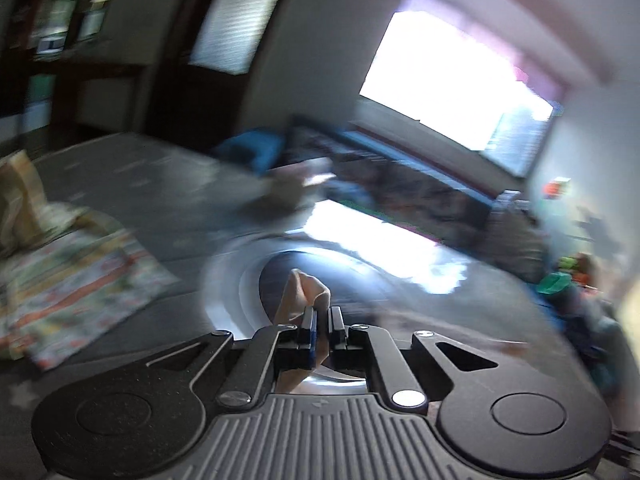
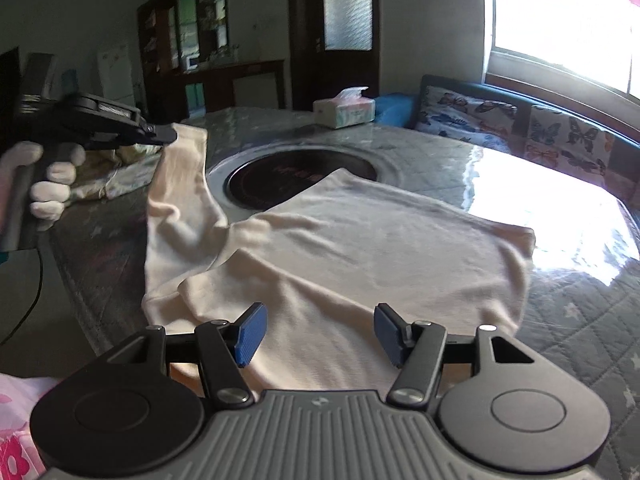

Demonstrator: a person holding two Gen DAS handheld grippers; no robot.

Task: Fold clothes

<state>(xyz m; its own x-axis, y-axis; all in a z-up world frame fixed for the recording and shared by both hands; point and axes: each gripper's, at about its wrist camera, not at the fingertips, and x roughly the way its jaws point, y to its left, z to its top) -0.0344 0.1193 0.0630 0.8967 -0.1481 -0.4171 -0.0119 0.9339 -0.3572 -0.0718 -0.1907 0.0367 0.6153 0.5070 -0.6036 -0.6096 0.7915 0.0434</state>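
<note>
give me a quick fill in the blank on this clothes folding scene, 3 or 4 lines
1. The left tool is shut on a corner of the cream ____.
2. The right tool is ____, with nothing between its blue pads.
3. The shirt partly covers a round black ____ set in the table.
4. A ____ box sits at the table's far edge.

Missing words: shirt; open; cooktop; tissue

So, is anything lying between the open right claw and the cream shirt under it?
Nothing visible. The right claw hangs open directly over the cream shirt. The tissue box stands far behind on the table.
</note>
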